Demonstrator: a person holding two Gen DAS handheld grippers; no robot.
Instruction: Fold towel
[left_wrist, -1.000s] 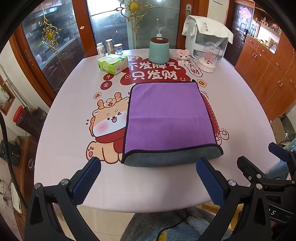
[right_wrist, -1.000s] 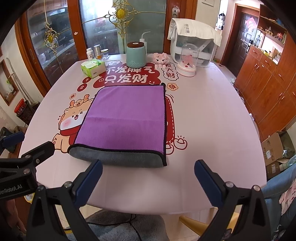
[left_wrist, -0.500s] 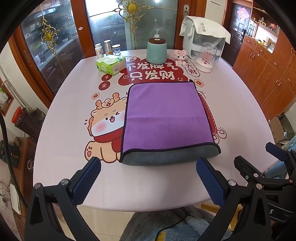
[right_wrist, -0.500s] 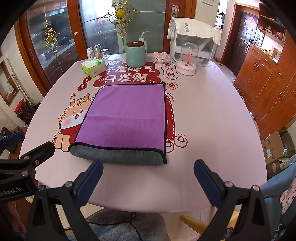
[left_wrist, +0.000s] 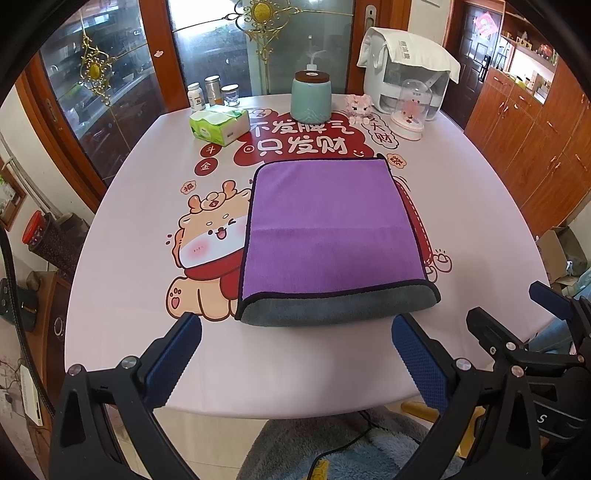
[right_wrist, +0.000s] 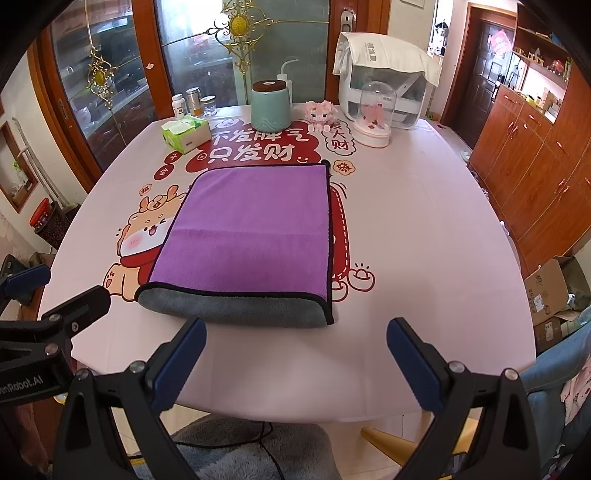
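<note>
A purple towel with a grey underside lies folded flat on the pink table, its grey fold edge nearest me; it also shows in the right wrist view. My left gripper is open and empty, held above the table's near edge just short of the towel's fold. My right gripper is open and empty, also just short of the fold, a bit to its right. The right gripper shows at the right in the left wrist view, and the left gripper shows at the left in the right wrist view.
At the table's far side stand a green tissue box, several small jars, a teal canister, a pink toy, a glass dome and a white appliance. Wooden cabinets stand right. A grey rug lies below.
Both grippers have drawn back slightly toward me and risen a little; the towel sits a bit farther away in both views. The towel itself has not moved.
</note>
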